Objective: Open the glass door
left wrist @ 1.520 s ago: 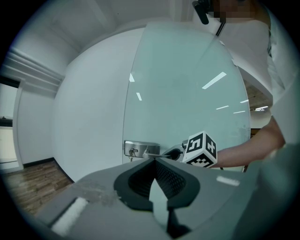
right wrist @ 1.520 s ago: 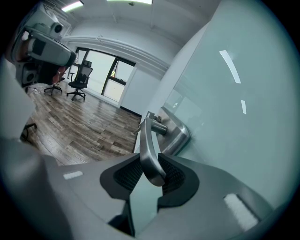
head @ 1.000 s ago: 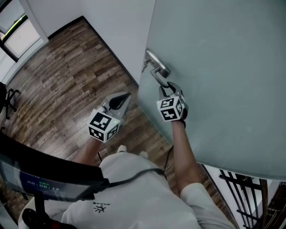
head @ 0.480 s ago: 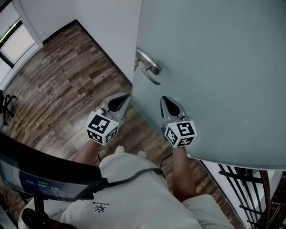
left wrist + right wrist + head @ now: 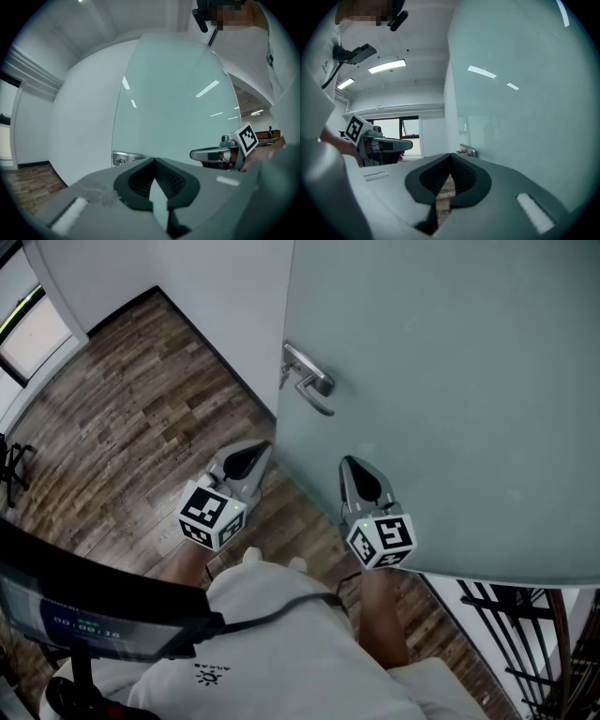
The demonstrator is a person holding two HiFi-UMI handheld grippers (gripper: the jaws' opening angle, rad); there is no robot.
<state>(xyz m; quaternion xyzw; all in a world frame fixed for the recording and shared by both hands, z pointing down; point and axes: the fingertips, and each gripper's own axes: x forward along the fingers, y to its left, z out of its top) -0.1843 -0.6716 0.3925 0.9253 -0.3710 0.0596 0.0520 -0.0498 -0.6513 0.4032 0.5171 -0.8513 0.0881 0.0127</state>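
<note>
Between left tongs and right tongs — the glass door's edge.

- The head view looks steeply down from head height onto the wood floor, with the glass door filling its right side.
- The left gripper view rides on the left gripper and faces about level along its jaws at the door's edge, from close by (the wide lens bows the wall).
- The right gripper view rides on the right gripper and faces along the door's face, very near it.
- All three share the door handle. Each gripper view also catches the other gripper at its side.
</note>
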